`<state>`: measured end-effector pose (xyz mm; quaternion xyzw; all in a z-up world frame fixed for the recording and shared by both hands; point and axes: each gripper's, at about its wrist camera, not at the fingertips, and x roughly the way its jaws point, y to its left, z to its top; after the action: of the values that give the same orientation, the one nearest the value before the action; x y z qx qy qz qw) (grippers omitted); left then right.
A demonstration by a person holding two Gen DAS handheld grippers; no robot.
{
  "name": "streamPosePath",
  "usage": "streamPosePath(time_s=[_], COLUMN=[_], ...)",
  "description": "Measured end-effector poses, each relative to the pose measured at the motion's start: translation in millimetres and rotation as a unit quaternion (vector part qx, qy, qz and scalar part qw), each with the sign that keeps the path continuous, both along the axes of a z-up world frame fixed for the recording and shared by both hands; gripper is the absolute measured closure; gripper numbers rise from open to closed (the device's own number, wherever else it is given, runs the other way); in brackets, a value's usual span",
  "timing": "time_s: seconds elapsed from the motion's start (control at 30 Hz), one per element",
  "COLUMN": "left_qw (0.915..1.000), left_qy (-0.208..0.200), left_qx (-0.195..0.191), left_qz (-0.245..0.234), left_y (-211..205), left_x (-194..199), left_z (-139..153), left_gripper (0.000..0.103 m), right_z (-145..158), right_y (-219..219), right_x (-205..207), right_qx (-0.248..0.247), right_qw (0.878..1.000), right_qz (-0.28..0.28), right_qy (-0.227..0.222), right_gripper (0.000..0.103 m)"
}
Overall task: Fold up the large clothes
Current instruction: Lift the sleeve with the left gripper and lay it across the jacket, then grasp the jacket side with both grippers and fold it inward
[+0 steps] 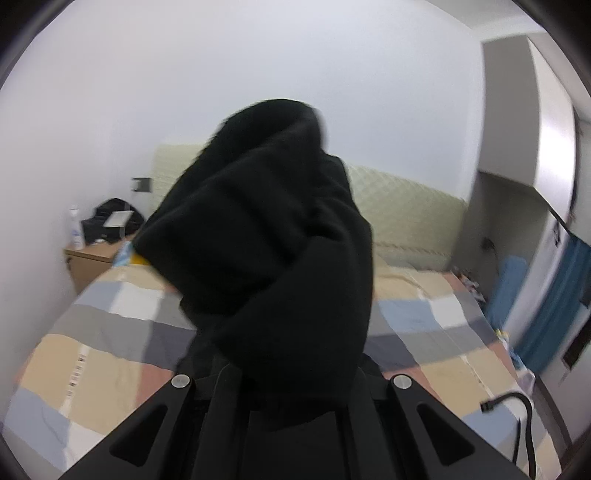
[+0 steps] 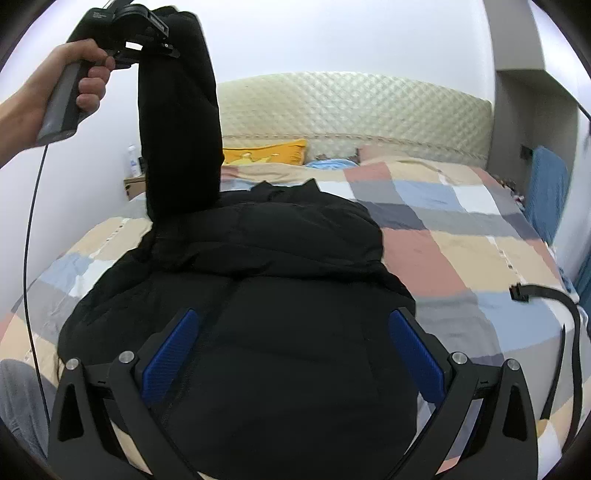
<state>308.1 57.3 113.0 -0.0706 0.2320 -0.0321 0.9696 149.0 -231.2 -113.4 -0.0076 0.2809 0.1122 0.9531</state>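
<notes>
From the left wrist, the left gripper (image 1: 291, 384) is clamped on a bunched sleeve of the black padded jacket (image 1: 273, 229) — lifted above the patchwork bedspread (image 1: 92, 354).

From the right wrist, the right gripper (image 2: 291, 347) gapes wide, empty, over the jacket's body on the bed — the sleeve (image 2: 179, 122) hangs from the raised gripper.

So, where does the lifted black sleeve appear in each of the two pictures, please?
Left wrist view: the sleeve fills the centre, bunched just ahead of the shut jaws of the left gripper.
Right wrist view: the sleeve hangs at upper left from the left gripper, down to the black jacket on the bed.
Shared landmark: the quilted headboard.
</notes>
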Motion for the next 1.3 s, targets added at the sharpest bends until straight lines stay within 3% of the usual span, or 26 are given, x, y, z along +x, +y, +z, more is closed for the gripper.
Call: streamPosePath(time_s=[0.17,0.27,0.57,0.8,0.93,1.0,1.07,1.1,1.23,1.3], left_qw=[0.9983,0.9966,0.9879,0.9791,0.9833,0.9839,0.9810,0.9794,0.9785,0.9813], left_qy=[0.021,0.037,0.095,0.154,0.122,0.090,0.056,0.048,0.051,0.069], left_qx=[0.033,0.034,0.027,0.053,0.105,0.142,0.179,0.189,0.181,0.142], left_qz=[-0.043,-0.065,-0.120,-0.122,-0.085,-0.061,-0.049,-0.051,-0.084,-0.111], left_y=[-64,-93,-177,-207,-209,-212,-214,-213,-191,-167], left_x=[12,19,49,63,54,41,26,21,-4,-20], left_z=[-35,-63,-190,-274,-275,-268,-260,-257,-244,-239], left_gripper=[0.098,0.098,0.097,0.092,0.085,0.058,0.041,0.038,0.037,0.037], right_z=[-12,-13,-2,-13,-22,-24,-26,-25,-23,-22], right_y=[-17,-27,-59,-101,-118,-120,-119,-115,-106,-104], right_x=[5,8,13,20,26,29,31,31,29,28], right_qx=[0.021,0.032,0.060,0.116,0.138,0.144,0.140,0.133,0.117,0.114], right_qw=[1.000,0.999,0.993,0.983,0.977,0.975,0.976,0.978,0.982,0.984], right_qz=[-0.018,-0.029,-0.078,-0.135,-0.165,-0.169,-0.167,-0.163,-0.147,-0.139], right_qy=[-0.012,-0.023,-0.061,-0.037,-0.013,-0.004,-0.003,-0.005,-0.013,-0.018], right_gripper=[0.001,0.001,0.001,0.000,0.000,0.000,0.000,0.000,0.000,0.000])
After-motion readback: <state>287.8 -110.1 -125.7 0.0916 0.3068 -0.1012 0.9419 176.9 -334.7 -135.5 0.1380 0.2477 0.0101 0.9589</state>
